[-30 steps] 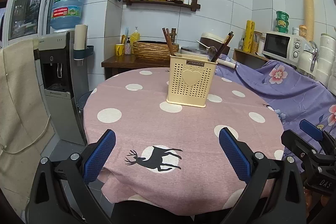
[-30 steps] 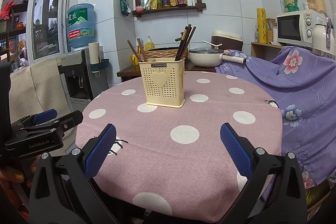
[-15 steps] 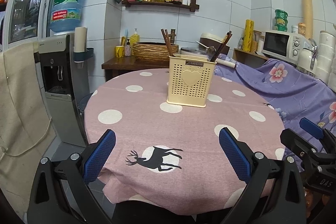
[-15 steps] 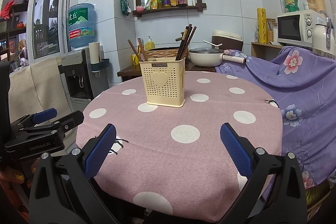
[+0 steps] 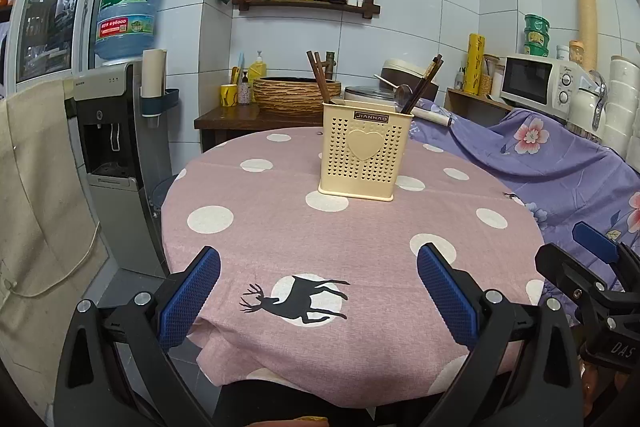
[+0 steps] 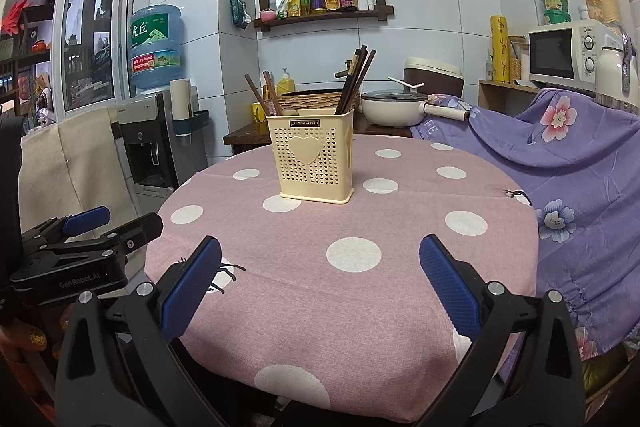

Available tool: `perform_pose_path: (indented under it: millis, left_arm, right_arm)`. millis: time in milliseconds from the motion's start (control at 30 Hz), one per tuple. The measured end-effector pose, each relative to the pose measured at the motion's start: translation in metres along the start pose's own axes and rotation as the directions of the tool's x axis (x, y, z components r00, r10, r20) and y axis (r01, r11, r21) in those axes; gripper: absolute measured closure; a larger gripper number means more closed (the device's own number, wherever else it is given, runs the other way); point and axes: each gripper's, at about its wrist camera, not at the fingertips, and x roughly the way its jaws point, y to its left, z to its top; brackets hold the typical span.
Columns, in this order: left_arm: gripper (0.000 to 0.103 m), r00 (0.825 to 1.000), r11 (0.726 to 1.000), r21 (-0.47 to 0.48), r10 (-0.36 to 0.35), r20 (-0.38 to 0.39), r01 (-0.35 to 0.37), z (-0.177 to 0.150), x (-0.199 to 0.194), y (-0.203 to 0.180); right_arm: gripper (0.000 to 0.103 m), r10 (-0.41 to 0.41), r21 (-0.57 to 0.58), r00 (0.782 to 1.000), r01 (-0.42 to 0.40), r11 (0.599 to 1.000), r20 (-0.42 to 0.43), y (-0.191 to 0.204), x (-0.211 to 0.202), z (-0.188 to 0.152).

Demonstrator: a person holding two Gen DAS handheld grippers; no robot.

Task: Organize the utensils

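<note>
A cream perforated utensil holder (image 5: 364, 151) (image 6: 314, 157) with a heart on its front stands upright near the middle of the round pink polka-dot table (image 5: 280, 227) (image 6: 360, 287). Dark chopsticks (image 5: 422, 83) (image 6: 356, 79) lean out of its right side and two more (image 5: 318, 75) (image 6: 262, 95) out of its left; a metal spoon (image 5: 402, 95) shows in the left wrist view. My left gripper (image 5: 318, 291) is open and empty over the near table edge. My right gripper (image 6: 320, 283) is also open and empty, to the right of the left one.
A water dispenser (image 5: 120, 147) stands left of the table. Purple floral cloth (image 5: 560, 163) covers furniture on the right, with a microwave (image 5: 540, 83) behind it. A wooden side table (image 5: 240, 117) with a basket (image 5: 296, 93) and a pot (image 6: 390, 107) stands behind.
Both cameras have tilted very slightly; the holder sits a touch lower in the left wrist view. Nothing on the table has moved and both grippers stay open.
</note>
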Motion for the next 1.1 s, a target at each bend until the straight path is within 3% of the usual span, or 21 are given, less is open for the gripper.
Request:
perform_pose_path:
  millis: [1100]
  left_arm:
    - [0.006,1.000,1.000,0.001,0.001,-0.008,-0.001,-0.0030,0.0031,-0.0018]
  right_arm:
    - [0.006,0.004,-0.001,1.000,-0.004,1.000,-0.014,-0.0010,0.0046,-0.0013]
